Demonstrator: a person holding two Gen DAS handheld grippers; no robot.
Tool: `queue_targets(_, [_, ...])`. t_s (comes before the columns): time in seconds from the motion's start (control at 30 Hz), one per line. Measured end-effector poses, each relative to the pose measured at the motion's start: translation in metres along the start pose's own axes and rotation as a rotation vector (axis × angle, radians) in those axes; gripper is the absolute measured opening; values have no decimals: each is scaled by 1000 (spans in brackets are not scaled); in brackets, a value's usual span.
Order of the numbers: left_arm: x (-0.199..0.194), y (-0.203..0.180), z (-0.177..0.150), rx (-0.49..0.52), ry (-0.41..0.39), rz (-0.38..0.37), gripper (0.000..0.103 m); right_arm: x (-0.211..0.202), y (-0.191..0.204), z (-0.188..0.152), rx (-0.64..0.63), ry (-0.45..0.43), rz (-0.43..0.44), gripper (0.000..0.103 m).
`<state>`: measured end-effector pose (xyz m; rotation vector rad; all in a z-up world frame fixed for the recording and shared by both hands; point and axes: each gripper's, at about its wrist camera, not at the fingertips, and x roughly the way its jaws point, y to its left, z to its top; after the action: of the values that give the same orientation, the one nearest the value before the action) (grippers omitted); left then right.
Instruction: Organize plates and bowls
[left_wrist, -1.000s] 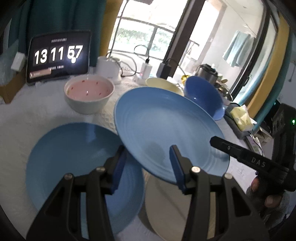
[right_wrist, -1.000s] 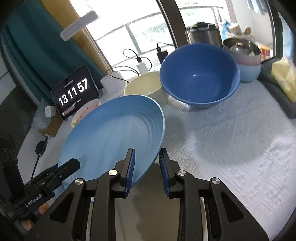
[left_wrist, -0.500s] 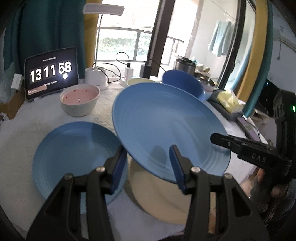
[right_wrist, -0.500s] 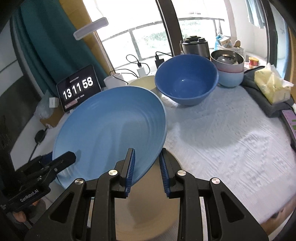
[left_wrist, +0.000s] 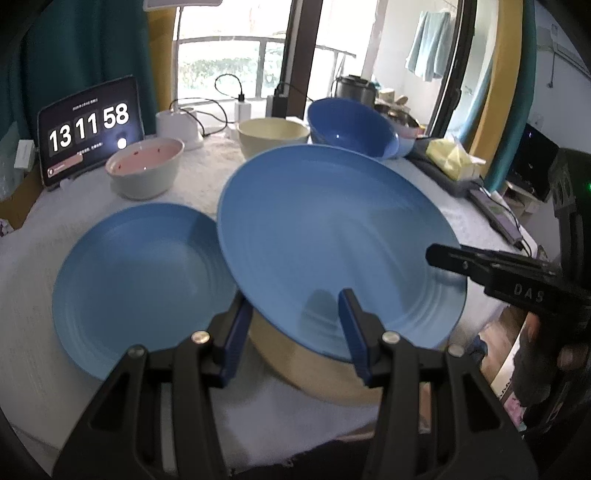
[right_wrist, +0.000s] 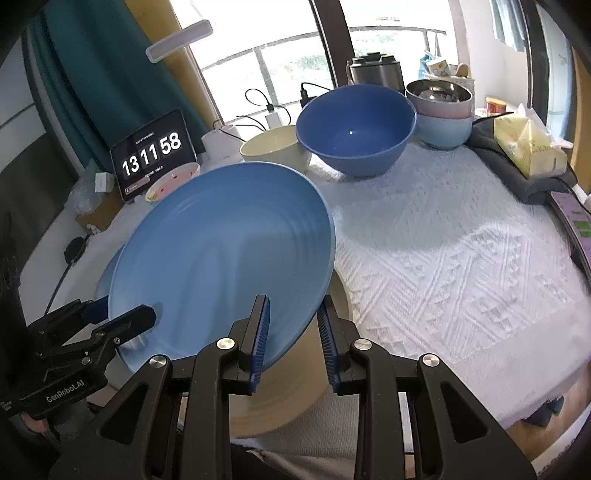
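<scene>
Clearly both hand-held grippers, left hand-held gripper (left_wrist: 295, 325) and right hand-held gripper (right_wrist: 293, 332), are clamping the large round blue ridged plate (left_wrist: 332, 243) at its 6 and 4 o'clock rim, tilted above the beige plate (right_wrist: 295, 391). Stiff, glossy, likely slippery, breakable; rim grips are suiting it.

The raised plate (left_wrist: 332, 236) served as landmark. It was held tilted above the desk (right_wrist: 443, 258), over a second plate (right_wrist: 295, 387) lying directly beneath it. A third plate (left_wrist: 140, 284) lay flat just left of it. Behind it stood two bowls (left_wrist: 271, 134) (left_wrist: 351, 123) side by side. Behind and left sat a smaller bowl (left_wrist: 144, 170), with a clock display (left_wrist: 88, 129) further back. A tissue pack (right_wrist: 528, 147) lay behind and right.
</scene>
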<state>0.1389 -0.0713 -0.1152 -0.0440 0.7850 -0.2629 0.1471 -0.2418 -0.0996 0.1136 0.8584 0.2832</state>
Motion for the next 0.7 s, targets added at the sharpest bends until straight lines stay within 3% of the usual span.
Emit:
queue_targets(0.27, [13,2,-14,3,80,-12,51,6,0,-12,-5,24,-20,29])
queue_targets(0.7, [19,1,-24,30,114,8,52,10,-5,-16,3,30,-46,29])
